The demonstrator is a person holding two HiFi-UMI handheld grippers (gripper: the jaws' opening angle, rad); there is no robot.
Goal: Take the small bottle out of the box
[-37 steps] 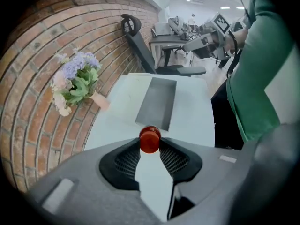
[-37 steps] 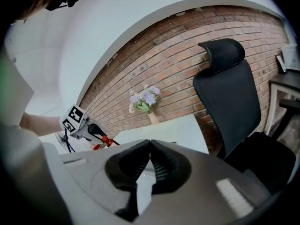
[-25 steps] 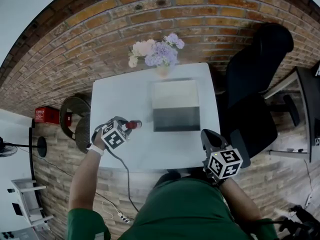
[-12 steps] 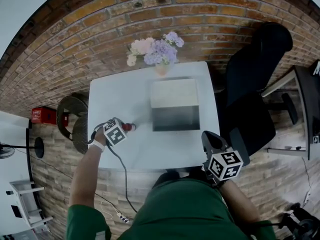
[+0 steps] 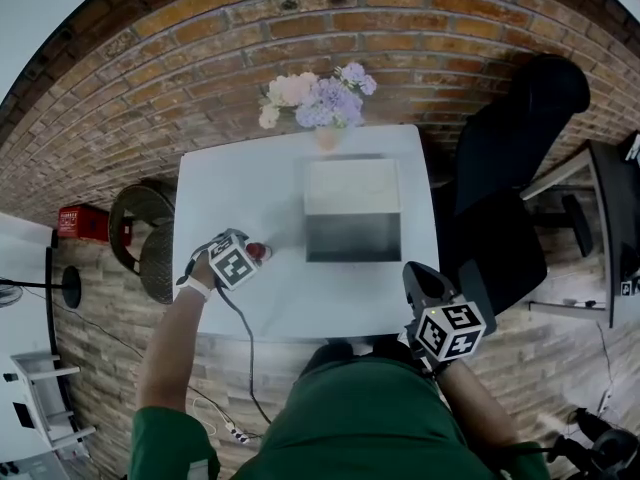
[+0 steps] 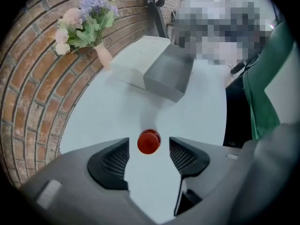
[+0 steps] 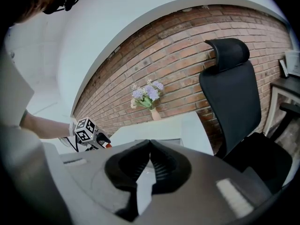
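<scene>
At the left of the head view, my left hand-held gripper [image 5: 252,255] sits low over the white worktop [image 5: 215,193]. Its jaws are opening. The small bottle [image 6: 149,142], of which I see mostly the red cap, stands between them. In the left gripper view a strip of bare worktop shows on each side of the cap, so the pads [image 6: 116,159] are no longer pressing on it. The bottle stands upright by itself on the worktop, left of the box and clear of it.

In the middle of the frame is the box [image 5: 352,240], a grey open tray with a white panel behind it. From here I cannot make out anything inside it. The vase of flowers [image 5: 318,103] stands against the brick wall at the worktop's far edge.

At the lower right, my right hand-held gripper [image 7: 149,143] is held back near my body, off the worktop. Its jaws are together with nothing in them.

I judge the main job done, since the bottle is out of the box and set down. What remains is small: let the left jaws finish spreading, then draw that gripper back without knocking the cap, as a narrow bottle could tip easily.
</scene>
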